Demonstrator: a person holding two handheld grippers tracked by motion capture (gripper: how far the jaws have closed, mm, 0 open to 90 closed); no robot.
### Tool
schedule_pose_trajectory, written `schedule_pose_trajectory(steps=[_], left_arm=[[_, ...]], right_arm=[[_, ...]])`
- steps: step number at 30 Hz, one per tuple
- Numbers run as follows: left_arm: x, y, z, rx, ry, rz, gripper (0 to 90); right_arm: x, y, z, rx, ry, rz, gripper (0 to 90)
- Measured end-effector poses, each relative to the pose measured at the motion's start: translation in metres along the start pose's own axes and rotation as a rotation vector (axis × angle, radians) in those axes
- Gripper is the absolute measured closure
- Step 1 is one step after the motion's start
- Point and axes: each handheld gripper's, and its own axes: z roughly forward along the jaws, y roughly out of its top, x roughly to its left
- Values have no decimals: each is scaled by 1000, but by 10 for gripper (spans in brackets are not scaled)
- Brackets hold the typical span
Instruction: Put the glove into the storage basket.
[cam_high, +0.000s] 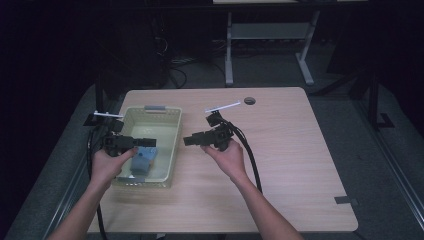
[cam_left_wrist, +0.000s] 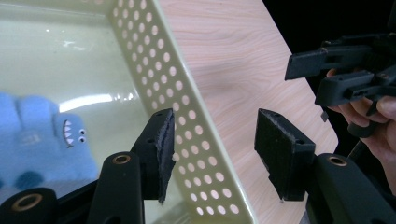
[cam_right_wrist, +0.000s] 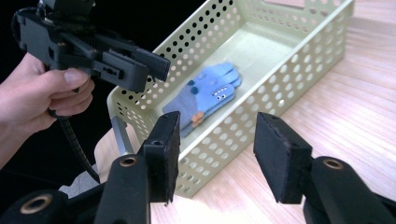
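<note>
A blue plush toy (cam_high: 143, 160), with a small toothed face and dark blue and orange patches, is seen lying flat on the floor of the pale yellow perforated basket (cam_high: 172, 150), toward the basket's near end in the lower left of the high view. In the left gripper view the toy (cam_left_wrist: 37, 140) is found at the left edge of the frame, and in the right gripper view it (cam_right_wrist: 208, 95) is seen in the middle of the basket's floor (cam_right_wrist: 275, 42). It is touched by neither pair of tongs. From how things lie, the placing of the toy in the basket is judged to be done; what is left is judged to be little more than drawing the hands away, unless further items are meant to follow, of which none is seen on the wooden worktop (cam_high: 280, 165).

The left tongs (cam_high: 150, 142) are held over the basket, near the toy, with the jaws standing apart and nothing between them; the basket's side wall (cam_left_wrist: 196, 140) is merely seen beyond the gap. The right tongs (cam_high: 187, 141) are held over the bare worktop just right of the basket, pointed toward it, likewise parted and empty. No contact with the basket can be made out for either.
</note>
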Motion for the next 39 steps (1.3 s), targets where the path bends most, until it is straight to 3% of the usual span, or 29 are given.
schedule_pose_trajectory(steps=[8, 29, 39], left_arm=[[-14, 0, 10, -7, -41, 25, 453], [-55, 2, 42, -10, -100, 71, 396], [-72, -1, 61, 12, -129, 99, 363]], right_arm=[[-10, -6, -21, -32, -7, 13, 474], [-39, -24, -71, -78, -30, 54, 445], [-49, -35, -89, -93, -40, 70, 435]])
